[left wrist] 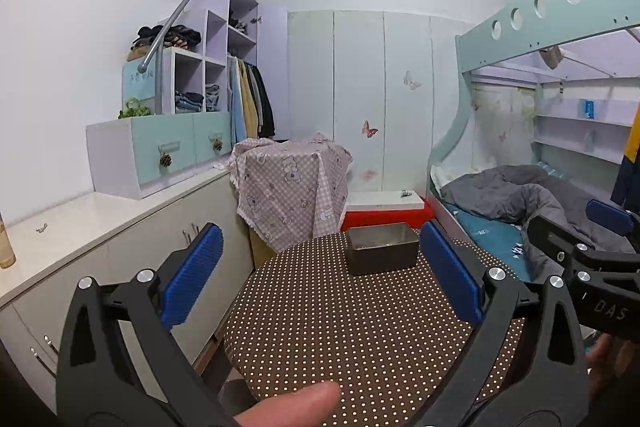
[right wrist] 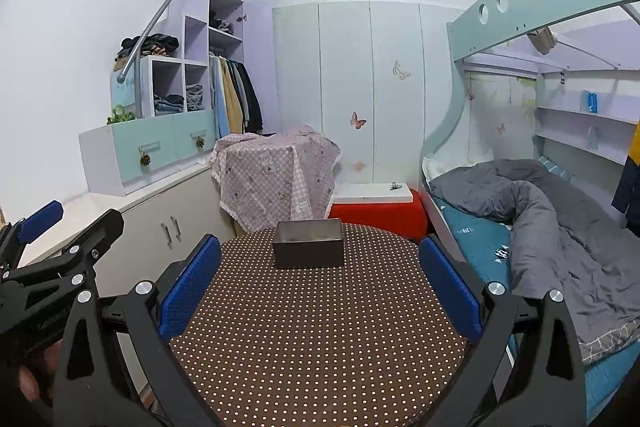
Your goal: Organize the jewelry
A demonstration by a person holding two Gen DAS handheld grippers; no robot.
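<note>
Two hand-held grippers hover side by side over a round table covered in brown polka-dot cloth, in a bedroom with a bunk bed to the right. The left gripper and the right gripper both stand with their blue-padded fingers spread wide, nothing between them. At the table's far edge sits a dark rectangular metal box, open at the top; the left wrist view shows small pale, glinting pieces lying on its floor, probably jewelry, though they are too small to name. From the right wrist view the box's inside cannot be made out. No loose jewelry shows on the tablecloth between the grippers and the box. A small pale object lies on the white cabinet top at left, and a metal clip rests on a white slab beyond the table; whether either belongs to the task is unclear. The scene would suit a box whose pieces await sorting as well as one already filled and tidied; the pictures do not settle which.
</note>
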